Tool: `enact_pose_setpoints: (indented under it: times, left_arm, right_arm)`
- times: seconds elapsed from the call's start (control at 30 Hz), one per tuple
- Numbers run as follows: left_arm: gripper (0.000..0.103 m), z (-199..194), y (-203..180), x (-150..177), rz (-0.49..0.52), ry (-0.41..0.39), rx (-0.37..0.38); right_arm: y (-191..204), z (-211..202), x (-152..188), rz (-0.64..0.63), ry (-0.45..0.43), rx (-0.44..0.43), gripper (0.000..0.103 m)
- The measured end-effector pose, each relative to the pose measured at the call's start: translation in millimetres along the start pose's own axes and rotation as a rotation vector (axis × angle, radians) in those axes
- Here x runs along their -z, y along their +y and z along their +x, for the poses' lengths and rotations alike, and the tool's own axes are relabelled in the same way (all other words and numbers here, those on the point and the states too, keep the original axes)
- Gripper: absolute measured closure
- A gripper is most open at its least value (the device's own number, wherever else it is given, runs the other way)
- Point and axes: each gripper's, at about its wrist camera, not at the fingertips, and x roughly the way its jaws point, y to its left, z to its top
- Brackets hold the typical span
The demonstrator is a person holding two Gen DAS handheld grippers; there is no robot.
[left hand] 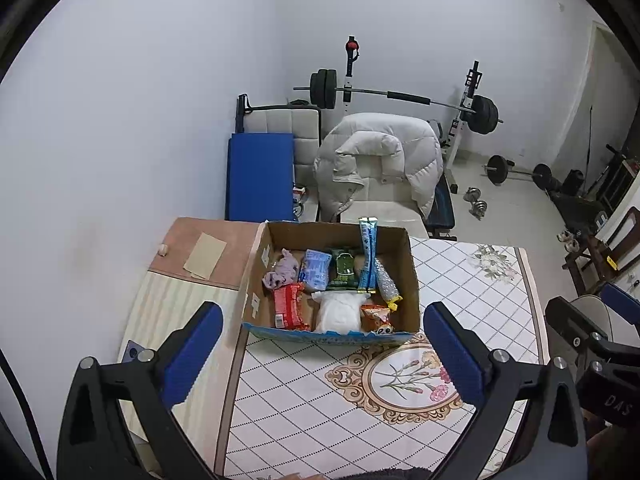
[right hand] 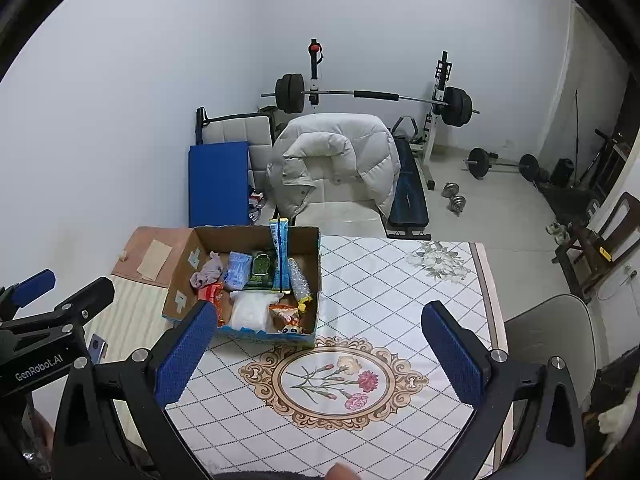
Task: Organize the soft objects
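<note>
A cardboard box (left hand: pixel 412 276) (right hand: pixel 180 280) stands at the table's far left. It holds several soft items: a purple cloth (left hand: pixel 282 272) (right hand: pixel 208 272), a blue pack (left hand: pixel 316 268), a green pack (left hand: pixel 342 270), a red pack (left hand: pixel 288 312), a white bag (left hand: pixel 338 312) (right hand: pixel 250 310) and a tall blue-striped packet (left hand: pixel 367 260) (right hand: pixel 279 252). My left gripper (left hand: pixel 322 348) is open and empty, held above the table just in front of the box. My right gripper (right hand: pixel 320 344) is open and empty, in front of the box and to its right.
The table (right hand: pixel 400 288) has a diamond-pattern cloth with a flower medallion (right hand: pixel 332 380). A white jacket (left hand: pixel 376 160) hangs over a chair behind the box. A barbell rack (left hand: pixel 400 96), dumbbells and a blue mat (left hand: pixel 260 176) stand beyond. A chair (right hand: pixel 552 328) is at the table's right.
</note>
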Motion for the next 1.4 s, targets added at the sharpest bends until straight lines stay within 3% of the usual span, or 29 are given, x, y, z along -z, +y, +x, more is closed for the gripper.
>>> enact_pose_setpoints:
  times: [1.4]
  left_arm:
    - [0.0,-8,4,-1,-0.012,-0.016,0.001]
  right_arm:
    - [-16,-1,2,-0.012,-0.01,0.035,0.0]
